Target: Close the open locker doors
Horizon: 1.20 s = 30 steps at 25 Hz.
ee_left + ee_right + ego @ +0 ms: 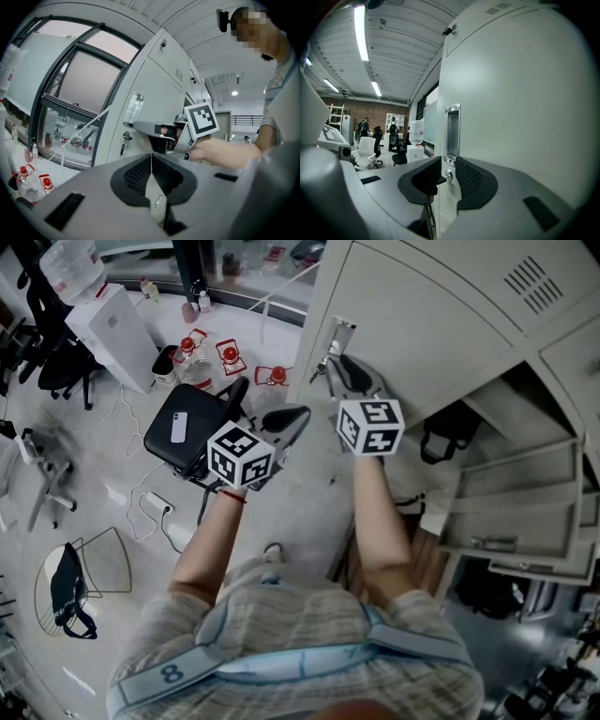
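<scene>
A tall grey locker door (422, 315) stands swung out at the upper right of the head view. Its lock (330, 351) sits below a recessed handle. My right gripper (349, 371) is up against that edge of the door. In the right gripper view its jaws (448, 180) are a narrow gap apart, with the lock (448, 175) showing between them below the handle recess (451, 133). My left gripper (298, 416) hangs lower and to the left, off the door. Its pads (151, 161) meet with nothing between them. It looks at the right gripper (139, 127) and the keyed lock (124, 138).
Lower right, another locker door (511, 498) hangs open, and a black bag (441, 437) sits in a compartment. On the floor to the left are a black office chair (183, 423), red-capped bottles (230, 357), a white water dispenser (117, 320) and a wire stand (94, 563).
</scene>
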{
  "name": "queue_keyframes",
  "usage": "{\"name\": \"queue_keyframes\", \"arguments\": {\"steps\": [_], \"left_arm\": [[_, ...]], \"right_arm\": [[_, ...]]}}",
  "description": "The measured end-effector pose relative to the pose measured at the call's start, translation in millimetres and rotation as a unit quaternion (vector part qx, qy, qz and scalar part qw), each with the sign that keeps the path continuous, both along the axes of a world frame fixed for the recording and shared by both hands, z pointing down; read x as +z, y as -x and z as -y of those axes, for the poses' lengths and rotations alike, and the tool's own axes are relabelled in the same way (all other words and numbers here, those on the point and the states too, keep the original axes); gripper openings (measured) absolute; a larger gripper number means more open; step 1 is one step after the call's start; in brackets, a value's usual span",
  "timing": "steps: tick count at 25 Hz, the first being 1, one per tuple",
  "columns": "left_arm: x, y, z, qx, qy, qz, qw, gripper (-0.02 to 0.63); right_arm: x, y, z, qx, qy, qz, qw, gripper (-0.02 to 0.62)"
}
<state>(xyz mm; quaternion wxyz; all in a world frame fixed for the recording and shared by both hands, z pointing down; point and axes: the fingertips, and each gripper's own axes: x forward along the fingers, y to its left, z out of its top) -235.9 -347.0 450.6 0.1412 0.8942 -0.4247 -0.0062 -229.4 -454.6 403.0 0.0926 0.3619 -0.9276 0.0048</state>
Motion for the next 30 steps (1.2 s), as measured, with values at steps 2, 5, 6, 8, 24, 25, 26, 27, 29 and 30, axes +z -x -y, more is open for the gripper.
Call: {"name": "queue_keyframes", "arguments": {"steps": [2,5,6,8,24,25,26,27,29,30], "left_arm": [[1,0,0,-0.001,0.000,0.000,1.0000,0.003],[0,-1,-1,-0.002,-0.001,0.000,1.0000,0.003],[-1,-2,-1,-0.001,-0.001,0.000,1.0000,0.003],[-2,-3,-3,-0.001,-0.002,0.002,1.0000,0.003],[-10,-19,-12,0.004,-0.011,0.013,0.9998,0.003],[-10,-21,-13,0.005,-0.012,0.013,0.9998,0.003],[-10,-23,-14,0.006,-0.012,0.014,0.9998,0.003],[-11,-25,-15,0.007,-0.012,0.015,0.9998,0.003],[-11,-28,-17,0.008,-0.013,0.016,0.9998,0.003],[-11,-29,-18,0.009,-0.013,0.016,0.9998,0.003]], "right_arm": [[1,-1,0,-0.001,0.001,0.001,1.000,0.078],[0,-3,-1,-0.001,0.001,0.003,1.000,0.078],[0,-4,-1,0.000,0.001,0.004,1.000,0.078],[-2,-6,-2,0.001,0.001,0.006,1.000,0.078],[-9,-21,-28,-0.008,-0.008,0.010,1.000,0.078],[-9,-23,-30,-0.008,-0.009,0.009,1.000,0.078],[-9,-25,-33,-0.008,-0.009,0.008,1.000,0.078],[-9,-27,-35,-0.008,-0.009,0.008,1.000,0.078],[-9,-31,-40,-0.008,-0.009,0.008,1.000,0.078],[-8,-33,-42,-0.008,-0.010,0.007,1.000,0.078]]}}
